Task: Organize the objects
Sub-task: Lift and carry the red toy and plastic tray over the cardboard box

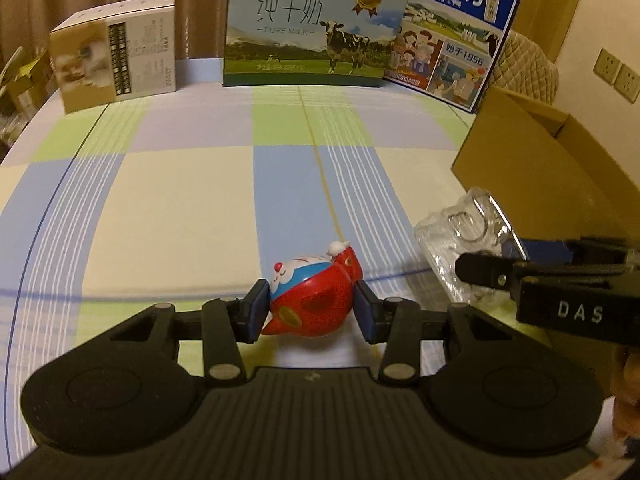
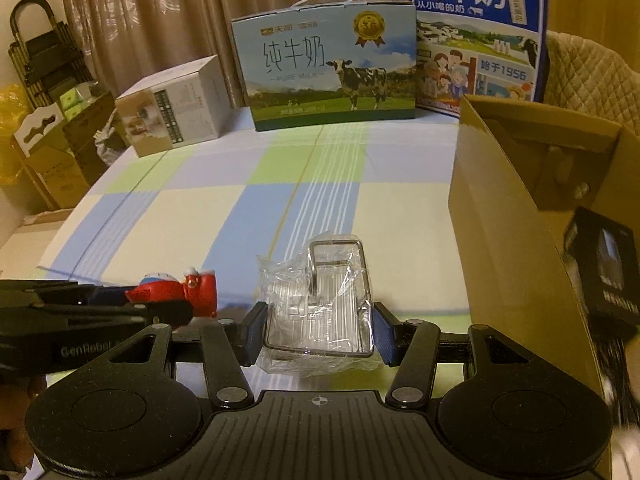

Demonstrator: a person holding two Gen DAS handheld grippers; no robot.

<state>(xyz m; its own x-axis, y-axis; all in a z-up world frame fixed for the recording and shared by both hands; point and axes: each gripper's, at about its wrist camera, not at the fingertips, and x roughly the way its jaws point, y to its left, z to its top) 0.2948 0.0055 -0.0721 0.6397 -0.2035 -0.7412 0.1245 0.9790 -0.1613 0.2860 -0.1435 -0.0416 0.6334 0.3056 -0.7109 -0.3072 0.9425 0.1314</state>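
A red and blue Doraemon toy [image 1: 310, 300] lies on the checked tablecloth [image 1: 180, 208]. My left gripper [image 1: 310, 310] is shut on the toy, a blue pad on each side of it. The toy also shows in the right wrist view [image 2: 176, 290], held by the left gripper [image 2: 160, 304]. A clear plastic-wrapped wire-framed item [image 2: 320, 304] lies on the cloth. My right gripper [image 2: 318, 330] has its pads against both sides of it. It also shows in the left wrist view [image 1: 460, 236], with the right gripper [image 1: 492, 264] on it.
An open brown cardboard box [image 2: 516, 208] stands at the right, with a black boxed item [image 2: 608, 268] inside. Two milk cartons [image 1: 316, 28] [image 1: 452, 36] and a white-beige box [image 1: 116, 56] stand along the table's far edge. Curtains hang behind.
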